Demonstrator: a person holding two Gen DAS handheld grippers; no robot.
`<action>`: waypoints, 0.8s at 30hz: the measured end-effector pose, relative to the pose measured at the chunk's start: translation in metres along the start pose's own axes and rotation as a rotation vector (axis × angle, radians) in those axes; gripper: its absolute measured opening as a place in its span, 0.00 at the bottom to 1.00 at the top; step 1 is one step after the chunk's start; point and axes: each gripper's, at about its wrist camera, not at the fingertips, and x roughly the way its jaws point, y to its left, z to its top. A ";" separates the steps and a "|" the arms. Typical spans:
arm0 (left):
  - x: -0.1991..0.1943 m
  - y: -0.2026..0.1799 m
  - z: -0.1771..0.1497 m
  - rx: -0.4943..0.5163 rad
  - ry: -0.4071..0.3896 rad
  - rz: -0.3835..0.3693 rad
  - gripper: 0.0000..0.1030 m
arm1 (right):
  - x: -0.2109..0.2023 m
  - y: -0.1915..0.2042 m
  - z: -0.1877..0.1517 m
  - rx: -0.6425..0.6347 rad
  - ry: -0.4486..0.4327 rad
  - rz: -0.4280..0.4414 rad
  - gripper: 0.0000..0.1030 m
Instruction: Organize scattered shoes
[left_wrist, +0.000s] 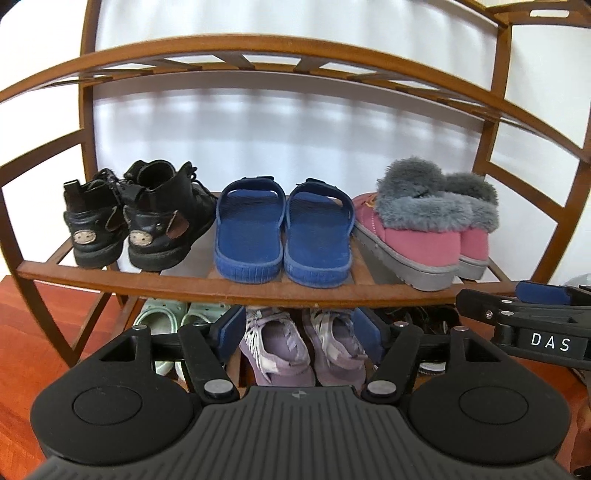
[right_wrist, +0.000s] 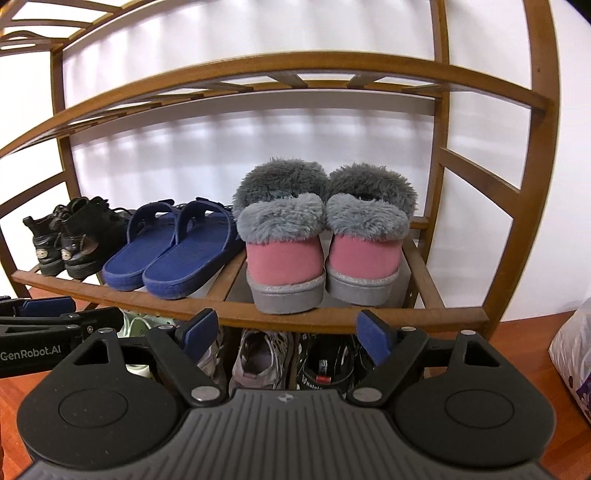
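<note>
A brown wooden shoe rack stands before me. Its middle shelf holds a pair of black boots, blue slides and pink slippers with grey fur, heels toward me. The lowest shelf holds mint clogs, lilac sneakers and dark sandals. My left gripper is open and empty in front of the lilac sneakers. My right gripper is open and empty below the pink slippers.
The rack's upper slatted shelf shows no shoes. A white wall is behind the rack. The floor is red-brown wood. A white patterned bag lies on the floor at the right. Each gripper shows in the other's view.
</note>
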 end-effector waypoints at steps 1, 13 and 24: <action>-0.005 0.000 -0.002 0.002 -0.003 0.004 0.67 | -0.005 0.001 -0.001 0.002 0.000 0.001 0.84; -0.057 -0.005 -0.027 -0.012 -0.002 0.026 0.70 | -0.056 0.000 -0.025 -0.003 0.002 0.023 0.87; -0.100 -0.014 -0.064 -0.030 0.015 0.075 0.72 | -0.096 -0.002 -0.052 -0.018 0.023 0.055 0.87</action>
